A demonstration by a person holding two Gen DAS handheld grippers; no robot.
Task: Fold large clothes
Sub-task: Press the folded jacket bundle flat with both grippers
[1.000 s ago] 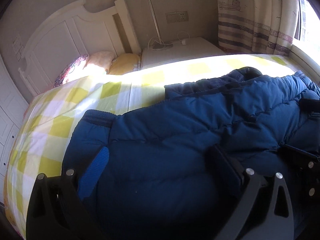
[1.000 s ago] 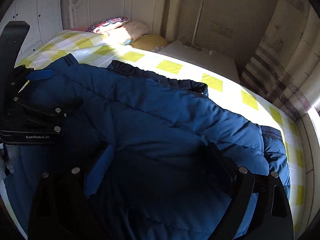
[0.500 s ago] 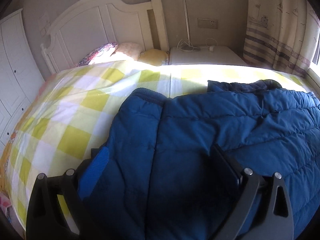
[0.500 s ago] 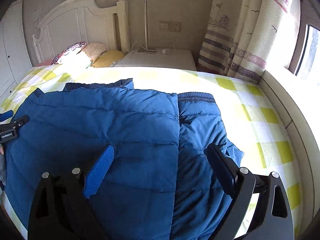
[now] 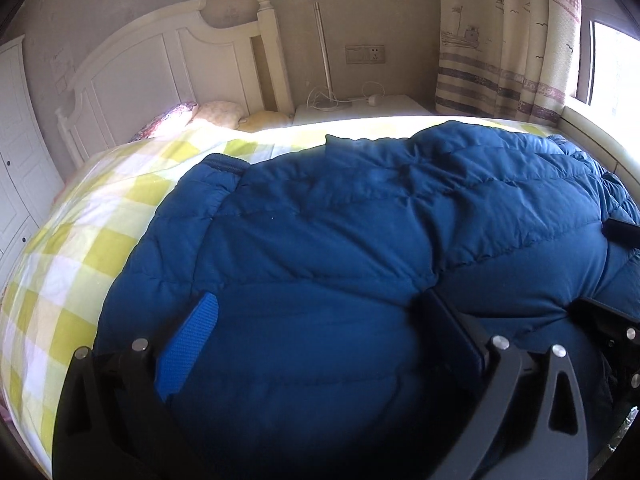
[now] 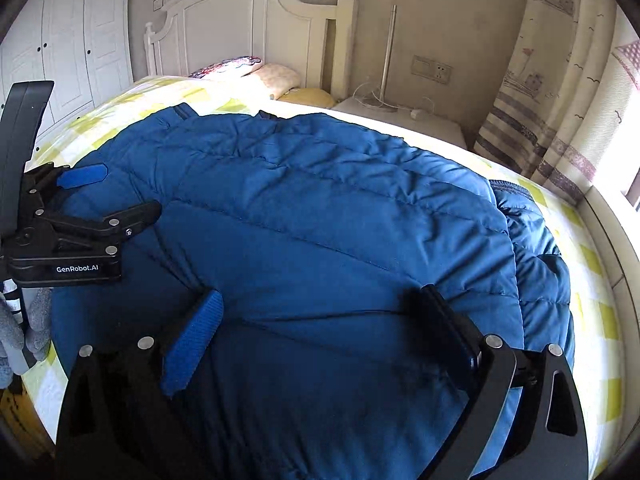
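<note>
Blue quilted puffer jacket point(image 5: 360, 240) is spread flat on the bed point(image 5: 80, 240), covering most of the near mattress. Fabric is puffy, stitched in horizontal channels, creased in places. One sleeve is seen folded along the jacket's window side, ribbed cuff point(image 6: 510, 188) pointing toward the headboard point(image 6: 240, 28); another cuff point(image 5: 224, 162) shows at the jacket's opposite edge. A darker lining edge pokes out at the headboard side. Bedsheet is yellow-and-white check, sunlit beyond the jacket.

Left tool point(image 5: 320, 328) is held over the jacket's near part, jaws spread wide, nothing gripped. Right tool point(image 6: 324, 316) is likewise over the jacket, jaws wide apart, empty. In the right wrist view the left tool is also seen from the side point(image 6: 112, 196) at the jacket's wardrobe-side edge, with a grey-gloved hand point(image 6: 24, 328) below it.

Pillows point(image 6: 256, 72) are stacked at the headboard; a nightstand point(image 6: 408, 120) and curtain point(image 6: 560, 80) stand past the jacket.
</note>
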